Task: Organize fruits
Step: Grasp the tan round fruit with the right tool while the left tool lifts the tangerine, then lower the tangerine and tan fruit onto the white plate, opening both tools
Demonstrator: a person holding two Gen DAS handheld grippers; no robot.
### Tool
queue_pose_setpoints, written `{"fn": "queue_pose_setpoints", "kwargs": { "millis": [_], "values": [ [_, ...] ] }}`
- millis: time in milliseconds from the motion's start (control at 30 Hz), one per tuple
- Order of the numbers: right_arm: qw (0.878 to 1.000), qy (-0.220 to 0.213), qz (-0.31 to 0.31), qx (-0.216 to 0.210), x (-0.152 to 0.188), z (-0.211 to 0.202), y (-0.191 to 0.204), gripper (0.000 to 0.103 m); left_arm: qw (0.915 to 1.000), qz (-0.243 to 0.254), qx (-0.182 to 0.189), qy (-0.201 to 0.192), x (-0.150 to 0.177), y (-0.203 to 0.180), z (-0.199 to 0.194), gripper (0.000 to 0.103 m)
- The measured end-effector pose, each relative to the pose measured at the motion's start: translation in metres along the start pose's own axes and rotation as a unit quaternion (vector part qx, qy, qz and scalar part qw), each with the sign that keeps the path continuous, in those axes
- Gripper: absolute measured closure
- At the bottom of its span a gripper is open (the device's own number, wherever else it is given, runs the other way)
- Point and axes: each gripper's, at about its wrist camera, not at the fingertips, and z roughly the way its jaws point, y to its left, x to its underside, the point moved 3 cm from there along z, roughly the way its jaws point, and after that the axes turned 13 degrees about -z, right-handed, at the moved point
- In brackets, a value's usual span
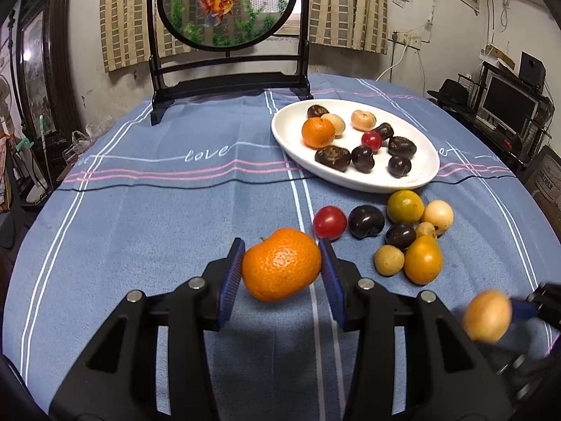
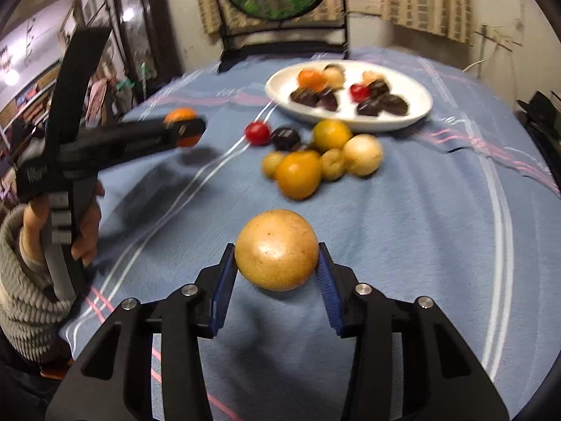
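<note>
My left gripper (image 1: 281,268) is shut on an orange mandarin (image 1: 281,268), held above the blue tablecloth. My right gripper (image 2: 277,266) is shut on a round tan fruit (image 2: 277,249), its blue pads pressing both sides. That tan fruit (image 1: 487,315) shows blurred at the lower right of the left wrist view. A white oval plate (image 1: 291,137) at the back right holds an orange, pale fruits, a red one and several dark ones. Loose fruit lies before the plate: a red tomato (image 1: 329,222), a dark plum (image 1: 366,221), a greenish orange (image 1: 405,207).
A dark wooden stand with a round goldfish panel (image 1: 228,7) sits at the table's far edge. A hand in a ribbed grey sleeve (image 2: 21,280) holds the left gripper (image 2: 184,128) at the left of the right wrist view. Bare tablecloth (image 1: 157,228) spreads to the left.
</note>
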Motion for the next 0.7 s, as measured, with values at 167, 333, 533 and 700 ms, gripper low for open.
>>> {"fn": "queue_pose_setpoints", "kwargs": {
  "millis": [167,333,533,700],
  "values": [
    [0.997,-0.058,0.015,0.041,-0.031,-0.041,-0.034,0.058,0.9995,0.021,-0.004,-0.023,-0.029,-0.012,-0.010,0.059],
    [0.989,-0.127,0.026,0.076,-0.077,-0.081,-0.068,0.057,0.9979,0.027,-0.009,-0.058,-0.075,-0.025,-0.020,0.059],
    [0.980,-0.176,0.046,0.080,-0.127,-0.085,-0.105,0.057,0.9977,0.019,0.003,-0.066,-0.110,-0.043,-0.009,0.059],
    [0.981,-0.172,0.056,0.073,-0.156,-0.054,-0.126,0.058,0.9981,0.029,0.003,-0.054,-0.120,-0.062,0.023,0.059]
  ]
}}
